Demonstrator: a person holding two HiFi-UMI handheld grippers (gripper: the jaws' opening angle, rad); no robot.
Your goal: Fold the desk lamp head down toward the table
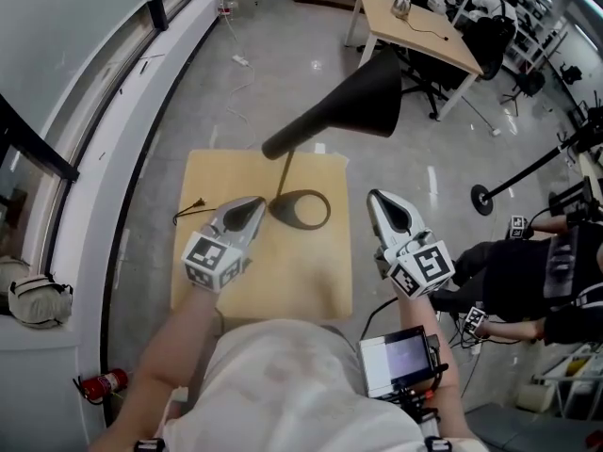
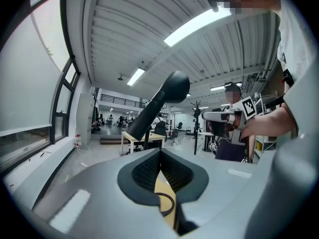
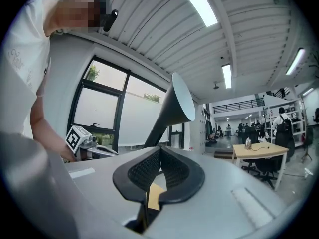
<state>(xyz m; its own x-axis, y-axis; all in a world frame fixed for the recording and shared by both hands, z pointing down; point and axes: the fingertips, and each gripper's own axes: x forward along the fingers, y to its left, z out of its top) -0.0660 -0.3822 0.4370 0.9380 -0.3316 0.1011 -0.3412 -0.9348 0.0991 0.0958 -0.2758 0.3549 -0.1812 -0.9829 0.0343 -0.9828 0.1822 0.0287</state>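
Black desk lamp (image 1: 353, 102) with head raised and tilted on small wooden table (image 1: 311, 285), left gripper (image 1: 252, 205) and right gripper (image 1: 379, 199) either side, fingers closed, holding nothing.

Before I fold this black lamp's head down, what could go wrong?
1. The black cone-shaped lamp head sits high on a thin stem over an open ring base; a sideways push might tip it.
2. Left gripper and right gripper are both shut and hold nothing, so the unsteadied base could slide on the small wooden table.

Black desk lamp (image 1: 356, 100) on wooden table (image 1: 283, 276)
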